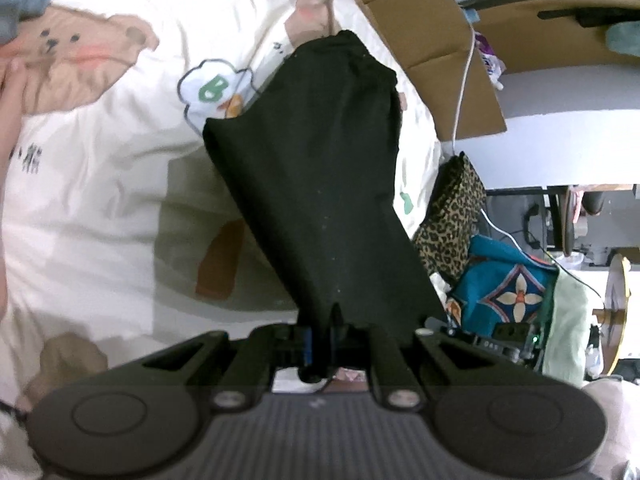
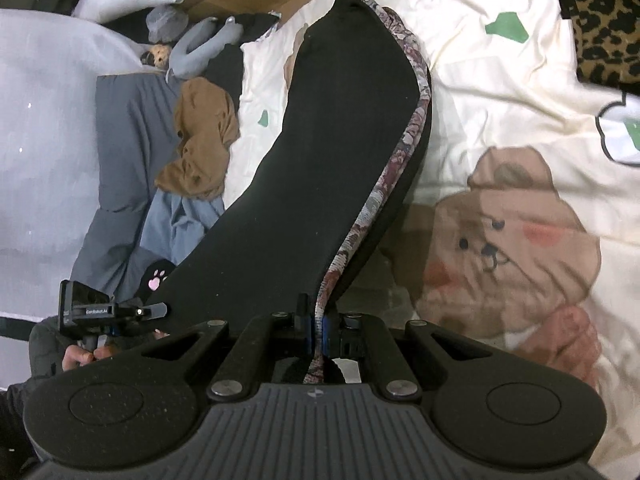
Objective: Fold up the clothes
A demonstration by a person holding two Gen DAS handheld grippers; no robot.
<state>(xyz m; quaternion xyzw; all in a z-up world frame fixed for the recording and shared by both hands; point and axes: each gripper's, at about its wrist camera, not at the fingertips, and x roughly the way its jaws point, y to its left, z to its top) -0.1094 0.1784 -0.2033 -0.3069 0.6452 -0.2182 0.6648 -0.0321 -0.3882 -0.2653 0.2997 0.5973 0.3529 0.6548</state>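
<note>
A black garment (image 1: 320,168) hangs stretched above the cream bear-print bedsheet (image 1: 100,200), and its shadow falls on the sheet. My left gripper (image 1: 324,336) is shut on the near edge of the garment. In the right wrist view the same black garment (image 2: 320,152) shows a floral-patterned lining (image 2: 400,152) along one edge. My right gripper (image 2: 318,332) is shut on that edge. The left gripper (image 2: 100,312) appears at the lower left of this view, with a hand (image 2: 80,356) holding it. The garment's far end hangs toward the sheet (image 2: 500,80).
A brown garment (image 2: 204,140) and a light blue one (image 2: 180,220) lie on grey bedding (image 2: 124,140) beside the sheet. Cardboard (image 1: 432,40) borders the far side. A leopard-print bag (image 1: 452,208) and a blue patterned cloth (image 1: 504,280) sit to the right.
</note>
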